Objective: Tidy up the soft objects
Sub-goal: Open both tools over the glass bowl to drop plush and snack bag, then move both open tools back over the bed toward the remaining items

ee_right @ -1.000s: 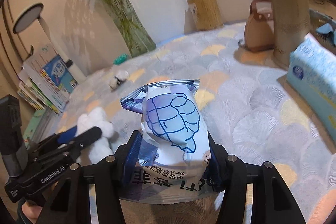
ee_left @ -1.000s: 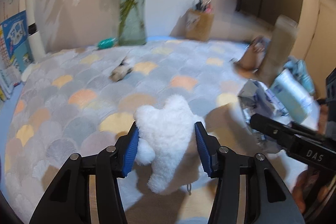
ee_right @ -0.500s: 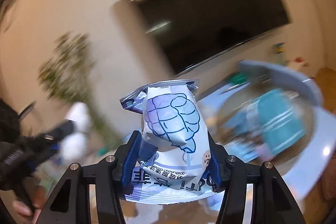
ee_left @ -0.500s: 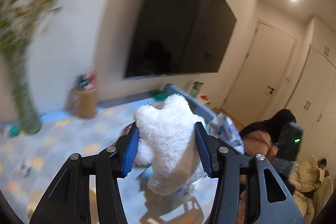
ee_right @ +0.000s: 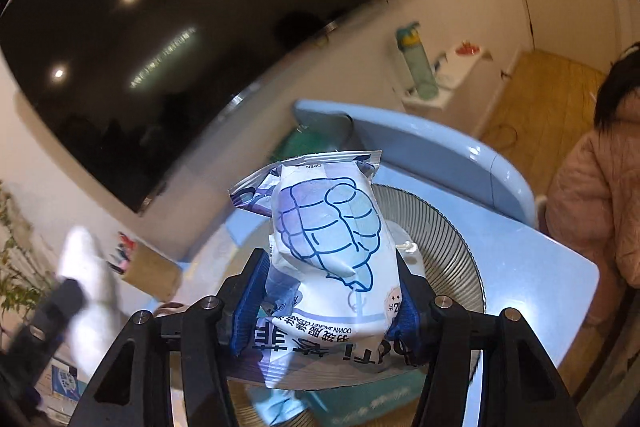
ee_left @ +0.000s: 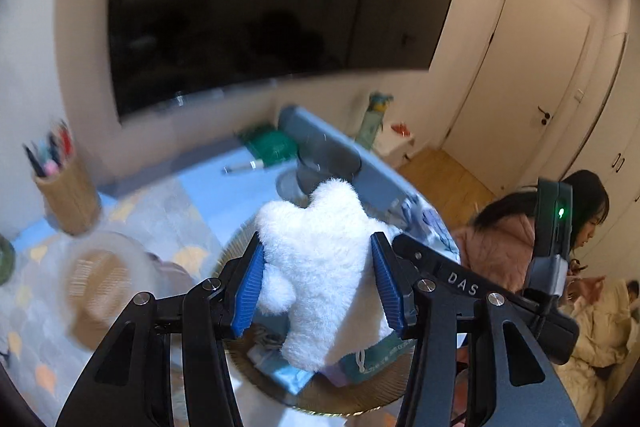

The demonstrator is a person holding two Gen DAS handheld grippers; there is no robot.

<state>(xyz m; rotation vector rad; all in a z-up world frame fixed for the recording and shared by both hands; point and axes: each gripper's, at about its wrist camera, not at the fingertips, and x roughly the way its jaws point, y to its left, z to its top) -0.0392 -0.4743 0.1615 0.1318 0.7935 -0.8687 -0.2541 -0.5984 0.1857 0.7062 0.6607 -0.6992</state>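
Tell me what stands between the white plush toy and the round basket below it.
Nothing visible does. The left gripper holds the white plush toy above the round basket, which already holds soft packs; the right gripper hangs close beside.

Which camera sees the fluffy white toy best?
The left wrist view: the white plush toy sits sharp and central, gripped by the left tool. In the right wrist view it is only a blurred white smear at the left.

The plush toy point(ee_left: 320, 267) sits between the left hand-held gripper point(ee_left: 318, 289) fingers, above the ribbed basket point(ee_left: 340, 397). The packet point(ee_right: 328, 263) sits in the right hand-held gripper point(ee_right: 326, 301), over the same basket. A pen holder point(ee_left: 68, 193) stands far left on the tabletop point(ee_left: 224, 183).
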